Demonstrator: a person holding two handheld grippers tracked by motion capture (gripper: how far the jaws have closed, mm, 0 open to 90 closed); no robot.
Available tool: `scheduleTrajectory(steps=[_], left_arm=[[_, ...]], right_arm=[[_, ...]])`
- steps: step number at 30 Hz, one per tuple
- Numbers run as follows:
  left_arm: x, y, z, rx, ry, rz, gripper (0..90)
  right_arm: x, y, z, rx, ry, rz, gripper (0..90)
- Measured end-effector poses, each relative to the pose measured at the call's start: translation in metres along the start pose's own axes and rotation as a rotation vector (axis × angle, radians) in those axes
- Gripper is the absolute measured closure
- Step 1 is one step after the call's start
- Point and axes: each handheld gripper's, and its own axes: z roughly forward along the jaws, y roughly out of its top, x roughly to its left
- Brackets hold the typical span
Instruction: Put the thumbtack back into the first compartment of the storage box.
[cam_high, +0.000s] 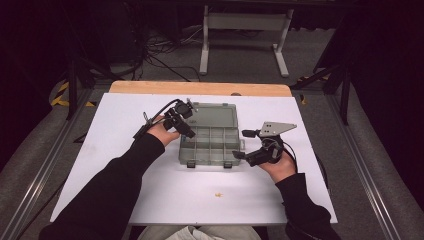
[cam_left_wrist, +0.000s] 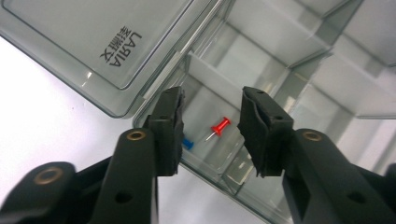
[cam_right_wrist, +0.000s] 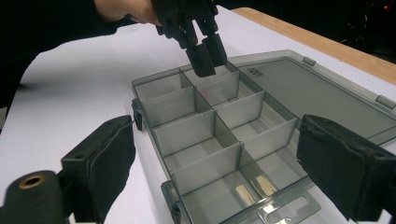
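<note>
A clear grey compartment box (cam_high: 207, 162) lies open mid-table, its lid (cam_high: 215, 115) folded flat behind it. My left gripper (cam_high: 191, 133) hangs over the box's far-left compartment, jaws open with nothing between the pads. In the left gripper view, a red push pin (cam_left_wrist: 219, 127) lies on that compartment's floor below the left gripper (cam_left_wrist: 212, 100), and a blue push pin (cam_left_wrist: 187, 143) peeks out beside the left jaw. My right gripper (cam_high: 243, 144) is held at the box's right side, jaws wide open and empty. The right gripper (cam_right_wrist: 217, 128) faces the box's dividers (cam_right_wrist: 182, 133) and the left gripper (cam_right_wrist: 205, 60) beyond.
The box rests on a white board (cam_high: 150, 190) over a wooden table (cam_high: 200, 88). A small yellow speck (cam_high: 218, 194) lies on the board near the front. The lid (cam_left_wrist: 93, 42) carries printed lettering. Dark floor, cables and a table frame lie beyond.
</note>
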Motion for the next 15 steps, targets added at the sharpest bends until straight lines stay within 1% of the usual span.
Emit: scheduleTrajectory(steps=[1,2,6,7,8,9,12,13,14,15], left_arm=[[-0.001,0.0,-0.001,-0.005,-0.002,-0.001,55.7],[-0.002,0.0,-0.004,-0.02,-0.01,-0.001,52.8],[-0.005,0.0,-0.011,-0.064,-0.033,-0.004,37.9],[-0.007,0.0,-0.013,-0.072,-0.024,-0.003,30.6],[-0.01,0.0,-0.016,-0.076,-0.009,-0.001,21.2],[-0.012,0.0,-0.018,-0.087,-0.021,0.008,16.1],[-0.018,0.0,-0.022,-0.101,-0.03,0.014,12.5],[-0.021,0.0,-0.025,-0.106,-0.042,0.023,11.6],[-0.021,0.0,-0.025,-0.106,-0.042,0.023,9.6],[-0.024,0.0,-0.026,-0.111,-0.045,0.027,9.6]], right_arm=[[0.0,0.0,0.0,0.0,0.0,0.0,11.9],[0.0,0.0,0.0,0.0,-0.001,0.0,11.6],[0.0,0.0,0.0,0.0,-0.001,-0.003,11.5],[0.0,0.0,0.0,-0.001,-0.001,-0.002,11.5],[0.0,0.0,0.0,-0.002,-0.002,-0.002,11.5],[0.0,0.0,0.0,-0.003,-0.002,-0.002,11.5],[0.0,0.001,-0.001,-0.004,-0.002,-0.002,11.5],[0.0,0.001,-0.001,-0.004,-0.002,-0.002,11.4],[0.0,0.001,-0.001,-0.005,-0.002,-0.001,11.5],[0.0,0.001,-0.001,-0.005,-0.002,-0.001,11.5]])
